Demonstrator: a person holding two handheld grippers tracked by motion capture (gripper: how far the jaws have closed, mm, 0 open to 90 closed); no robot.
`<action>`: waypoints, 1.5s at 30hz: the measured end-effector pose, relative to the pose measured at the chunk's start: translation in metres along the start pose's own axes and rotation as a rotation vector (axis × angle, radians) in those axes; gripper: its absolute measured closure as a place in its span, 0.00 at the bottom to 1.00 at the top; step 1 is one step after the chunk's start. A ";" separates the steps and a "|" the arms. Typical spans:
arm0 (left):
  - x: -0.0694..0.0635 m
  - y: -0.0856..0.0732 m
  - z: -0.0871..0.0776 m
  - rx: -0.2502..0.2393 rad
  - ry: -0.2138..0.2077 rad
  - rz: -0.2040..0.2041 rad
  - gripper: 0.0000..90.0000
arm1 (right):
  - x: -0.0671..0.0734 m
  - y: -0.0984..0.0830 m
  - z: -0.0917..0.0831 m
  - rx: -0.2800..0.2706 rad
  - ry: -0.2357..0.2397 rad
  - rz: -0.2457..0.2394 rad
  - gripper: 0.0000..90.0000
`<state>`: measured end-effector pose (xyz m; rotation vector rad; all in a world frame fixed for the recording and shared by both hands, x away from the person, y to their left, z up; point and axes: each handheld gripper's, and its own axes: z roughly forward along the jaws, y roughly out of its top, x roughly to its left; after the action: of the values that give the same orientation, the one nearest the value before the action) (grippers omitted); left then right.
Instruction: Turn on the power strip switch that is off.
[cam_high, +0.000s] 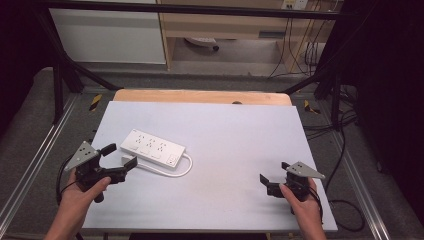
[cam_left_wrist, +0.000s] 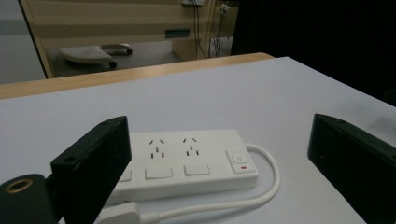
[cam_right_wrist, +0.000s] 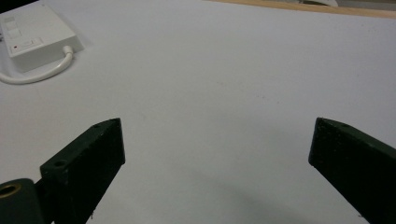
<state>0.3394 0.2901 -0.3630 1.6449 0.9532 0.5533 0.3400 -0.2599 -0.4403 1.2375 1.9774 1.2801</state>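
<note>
White rectangular plastic power strip (cam_high: 153, 147) lying flat on the pale grey table surface (cam_high: 225, 140), left of centre, sockets facing up, long side running from far left to near right. White round cable (cam_high: 181, 167) leaving the right end near the switch, looping back along the near edge to a white plug (cam_left_wrist: 119, 214) lying just beside the strip's near left corner. Left gripper (cam_high: 118, 159) held low at the near left, jaws spread wide, aimed at the plug and the strip's near edge; nothing gripped. Likely reason for this pose: wide opening gives clearance to straddle the plug or the strip body before closing. Right gripper (cam_high: 264, 183) held at the near right, well apart from the strip, jaws likewise wide and empty over bare table; probably kept clear, ready to steady the strip.
</note>
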 end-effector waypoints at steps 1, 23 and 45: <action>0.000 0.001 0.001 0.000 0.001 0.002 0.07 | 0.000 0.000 0.000 -0.001 0.000 0.001 0.05; 0.005 0.011 0.009 0.002 0.016 0.025 0.07 | 0.002 0.002 0.002 -0.011 0.036 -0.004 0.03; 0.019 0.014 0.023 -0.021 0.055 0.010 0.07 | 0.003 0.002 0.006 -0.001 0.041 -0.015 0.03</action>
<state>0.3721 0.2918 -0.3588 1.6237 0.9762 0.6163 0.3441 -0.2543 -0.4407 1.2024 2.0109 1.3086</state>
